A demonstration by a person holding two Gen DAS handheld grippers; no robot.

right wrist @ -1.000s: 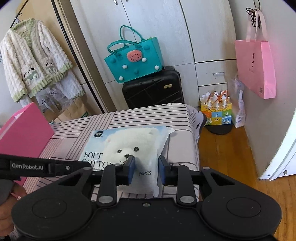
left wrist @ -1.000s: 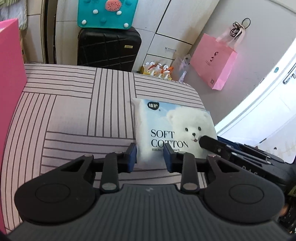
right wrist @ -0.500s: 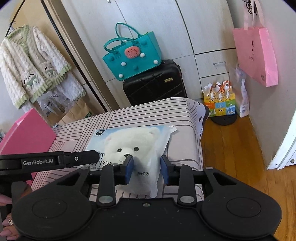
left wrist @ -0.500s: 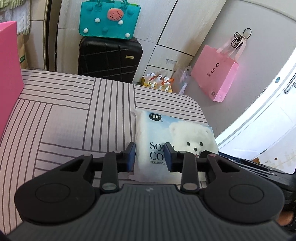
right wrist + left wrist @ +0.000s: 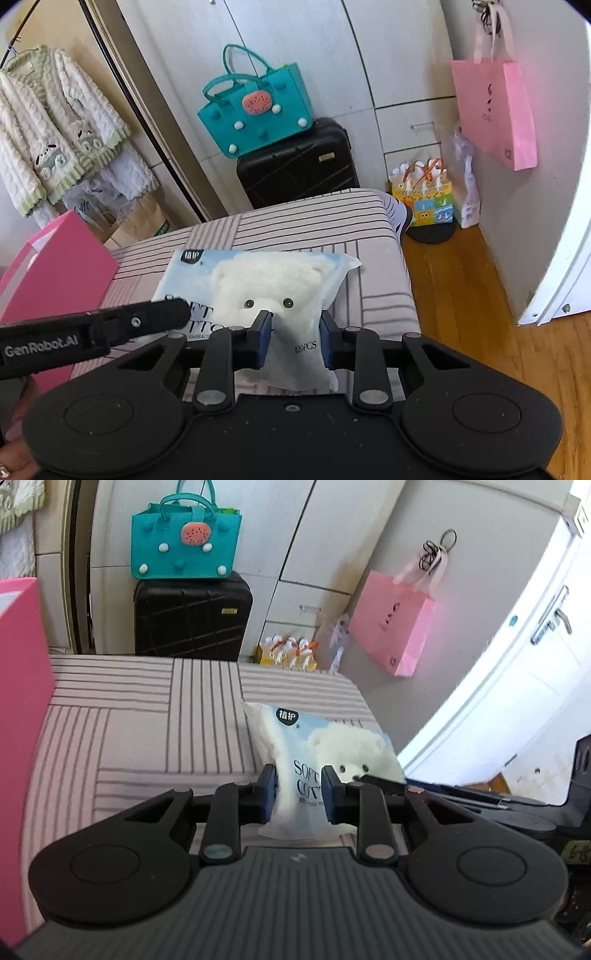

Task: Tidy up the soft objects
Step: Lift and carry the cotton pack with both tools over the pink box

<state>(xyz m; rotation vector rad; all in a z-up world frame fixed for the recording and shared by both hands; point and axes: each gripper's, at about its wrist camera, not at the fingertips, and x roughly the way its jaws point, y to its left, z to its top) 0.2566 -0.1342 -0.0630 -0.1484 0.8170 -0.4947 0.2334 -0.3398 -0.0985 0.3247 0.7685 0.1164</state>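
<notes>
Cotton pack (image 5: 314,764) shows "120PCS" print only in right wrist view.

White bear-print cotton pack (image 5: 266,291), near edge lifted

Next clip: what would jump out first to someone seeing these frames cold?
The pack of cotton tissues with its white bear face, lying on the striped bed and pinched at its near edge by both the left tool and the right tool. Behind it, the teal bag sits on a black suitcase.
</notes>
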